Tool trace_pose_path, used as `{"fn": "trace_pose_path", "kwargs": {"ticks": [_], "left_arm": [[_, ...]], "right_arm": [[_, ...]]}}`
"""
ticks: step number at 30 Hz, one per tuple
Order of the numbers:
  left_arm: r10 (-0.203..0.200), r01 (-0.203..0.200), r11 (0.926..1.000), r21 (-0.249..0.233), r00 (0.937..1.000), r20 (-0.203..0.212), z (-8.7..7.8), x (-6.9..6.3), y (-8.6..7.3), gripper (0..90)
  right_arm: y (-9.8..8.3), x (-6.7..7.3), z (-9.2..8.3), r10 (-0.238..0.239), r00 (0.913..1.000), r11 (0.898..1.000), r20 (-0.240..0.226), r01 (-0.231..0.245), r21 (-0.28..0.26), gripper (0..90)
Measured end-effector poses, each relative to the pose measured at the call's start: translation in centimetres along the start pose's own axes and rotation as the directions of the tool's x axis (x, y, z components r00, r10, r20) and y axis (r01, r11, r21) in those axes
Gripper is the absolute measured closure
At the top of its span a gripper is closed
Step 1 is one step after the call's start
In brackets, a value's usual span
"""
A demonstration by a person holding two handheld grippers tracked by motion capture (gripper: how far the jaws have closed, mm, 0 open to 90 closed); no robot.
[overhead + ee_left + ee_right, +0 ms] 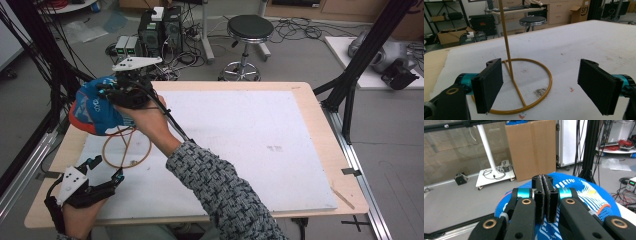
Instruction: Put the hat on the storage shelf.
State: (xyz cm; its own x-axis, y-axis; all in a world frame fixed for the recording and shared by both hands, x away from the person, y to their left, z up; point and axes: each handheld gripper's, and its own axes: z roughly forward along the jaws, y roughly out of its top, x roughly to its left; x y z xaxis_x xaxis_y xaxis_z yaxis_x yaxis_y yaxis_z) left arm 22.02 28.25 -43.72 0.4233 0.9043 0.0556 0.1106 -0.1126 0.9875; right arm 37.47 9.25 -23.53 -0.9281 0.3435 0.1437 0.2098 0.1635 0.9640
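A blue cap (92, 111) with white print and an orange rim sits high above the table's left side, atop the thin gold pole (506, 37) of a stand. My right gripper (104, 91) reaches across to it and is shut on the blue cap (584, 192); in the right gripper view (545, 195) the jaws are pressed together over the fabric. The stand's gold ring base (149, 148) rests on the white mat. My left gripper (106, 168) is open near the front left corner, its jaws spread either side of the ring base (549, 75).
A white mat (250, 140) covers most of the wooden table (320, 115). Black frame posts (350, 85) stand at the table's right and left sides. A stool (248, 30) and electronics (160, 30) sit on the floor beyond.
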Motion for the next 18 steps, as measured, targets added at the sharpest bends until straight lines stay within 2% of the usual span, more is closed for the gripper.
{"fn": "trace_pose_path", "kwargs": {"ticks": [10, 18], "left_arm": [[-0.003, 0.003, 1.0000, 0.002, 1.0000, 0.002, 0.0, 0.0, 0.0, 20.5], [-0.006, 0.006, 1.0000, 0.002, 1.0000, 0.002, 0.0, 0.1, 0.0, 20.5]], "right_arm": [[-0.7, 0.4, 1.2, -0.024, 0.9997, 0.999, 0.003, 0.024, 0.024, 88.4], [-0.9, 0.7, 2.3, -0.060, 0.9976, 0.998, 0.036, 0.059, 0.020, 88.3]]}}
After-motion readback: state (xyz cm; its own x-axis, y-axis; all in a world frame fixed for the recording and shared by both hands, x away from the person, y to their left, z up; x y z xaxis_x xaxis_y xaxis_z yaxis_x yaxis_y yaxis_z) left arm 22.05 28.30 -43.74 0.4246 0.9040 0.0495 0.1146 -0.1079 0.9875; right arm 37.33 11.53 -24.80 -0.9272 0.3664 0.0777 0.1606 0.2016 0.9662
